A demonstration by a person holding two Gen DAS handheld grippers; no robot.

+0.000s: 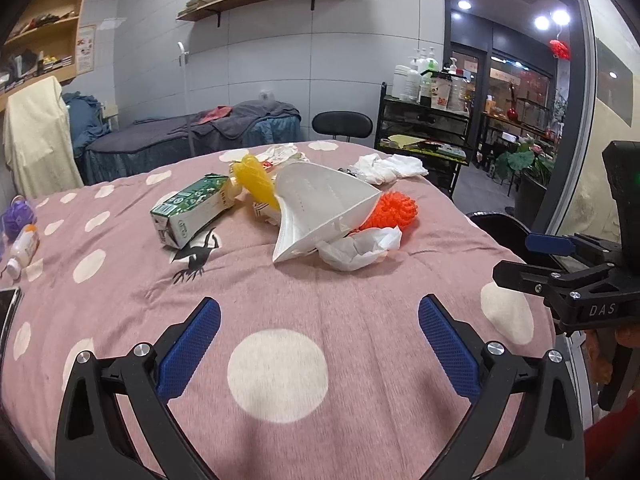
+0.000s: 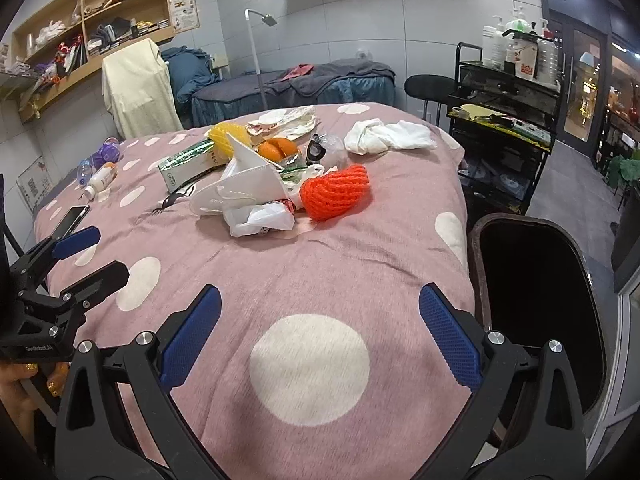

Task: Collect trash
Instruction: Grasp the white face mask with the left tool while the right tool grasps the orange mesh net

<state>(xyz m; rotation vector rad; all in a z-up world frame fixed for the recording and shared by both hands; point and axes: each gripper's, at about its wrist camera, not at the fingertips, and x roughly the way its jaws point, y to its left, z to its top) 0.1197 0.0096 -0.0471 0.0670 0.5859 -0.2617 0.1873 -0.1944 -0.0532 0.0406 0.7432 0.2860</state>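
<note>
A pile of trash lies mid-bed on the pink dotted cover (image 1: 280,304): a green carton (image 1: 192,210) (image 2: 188,164), a white face mask (image 1: 320,208) (image 2: 244,188), an orange foam net (image 1: 394,210) (image 2: 338,192), a yellow foam net (image 1: 254,178) (image 2: 224,136), a crumpled white plastic bag (image 1: 356,248) (image 2: 260,218) and a white cloth (image 1: 390,168) (image 2: 384,136). My left gripper (image 1: 319,344) is open and empty, short of the pile. My right gripper (image 2: 320,338) is open and empty, also short of it. A black bin (image 2: 540,304) stands at the bed's right edge.
A small bottle (image 1: 22,250) (image 2: 100,180), a purple item (image 1: 16,216) and a phone (image 2: 70,218) lie at the bed's left side. A black trolley (image 2: 504,120) with bottles and a stool (image 1: 342,124) stand behind the bed. Each gripper shows in the other's view.
</note>
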